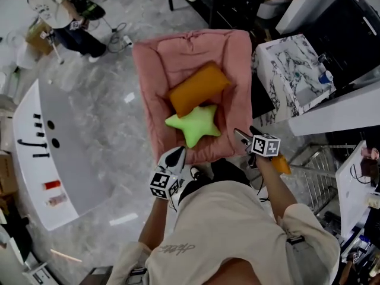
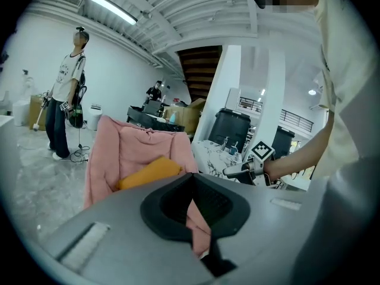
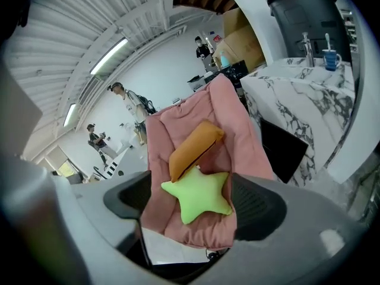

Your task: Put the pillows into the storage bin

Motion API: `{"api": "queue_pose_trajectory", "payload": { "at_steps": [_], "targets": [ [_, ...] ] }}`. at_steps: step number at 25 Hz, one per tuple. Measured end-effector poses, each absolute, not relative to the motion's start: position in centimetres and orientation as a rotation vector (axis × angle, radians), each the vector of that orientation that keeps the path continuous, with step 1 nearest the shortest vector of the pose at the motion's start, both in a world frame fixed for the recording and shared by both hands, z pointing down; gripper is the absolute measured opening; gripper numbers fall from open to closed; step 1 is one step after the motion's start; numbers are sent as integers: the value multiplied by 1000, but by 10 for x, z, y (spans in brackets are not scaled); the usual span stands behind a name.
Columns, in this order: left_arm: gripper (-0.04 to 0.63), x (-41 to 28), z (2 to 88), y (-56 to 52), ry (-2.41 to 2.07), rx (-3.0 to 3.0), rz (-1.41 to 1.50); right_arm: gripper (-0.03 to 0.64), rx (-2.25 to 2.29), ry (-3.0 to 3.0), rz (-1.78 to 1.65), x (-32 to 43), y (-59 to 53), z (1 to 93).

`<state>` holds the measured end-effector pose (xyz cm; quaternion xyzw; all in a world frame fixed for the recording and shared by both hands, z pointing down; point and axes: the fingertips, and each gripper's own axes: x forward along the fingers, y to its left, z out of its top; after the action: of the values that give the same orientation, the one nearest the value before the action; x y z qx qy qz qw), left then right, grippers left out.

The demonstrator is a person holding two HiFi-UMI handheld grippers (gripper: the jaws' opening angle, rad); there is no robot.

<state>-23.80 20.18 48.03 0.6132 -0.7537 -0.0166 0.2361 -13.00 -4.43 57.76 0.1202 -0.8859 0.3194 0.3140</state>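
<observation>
Left tool pinches pink bin — right tool spread.

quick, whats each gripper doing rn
Left gripper: shut on the near edge of the pink cushion.
Right gripper: open, holding nothing; the green star pillow lies beyond its jaws.

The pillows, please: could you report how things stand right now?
Left gripper shut on edge of pink bed; right gripper open, empty. Orange pillow and green star pillow lying on it. Nothing over them.
</observation>
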Motion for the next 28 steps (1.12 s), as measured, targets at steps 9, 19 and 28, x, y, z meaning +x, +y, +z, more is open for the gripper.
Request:
{"api": "queue_pose_trajectory", "payload": {
  "at_steps": [9,19,28],
  "targets": [
    [15,-271,482,170,-2082,1548,48,420,212,-2313,939,-218,-117,621],
    [15,-289,481,96,-2033,1467,-16,420,86,-2183,1230,-305,-170,691],
    [14,-290,508,88,-1991,1305,-22,420,-115,-2102,1297,-351,-185,732]
  ]
}}
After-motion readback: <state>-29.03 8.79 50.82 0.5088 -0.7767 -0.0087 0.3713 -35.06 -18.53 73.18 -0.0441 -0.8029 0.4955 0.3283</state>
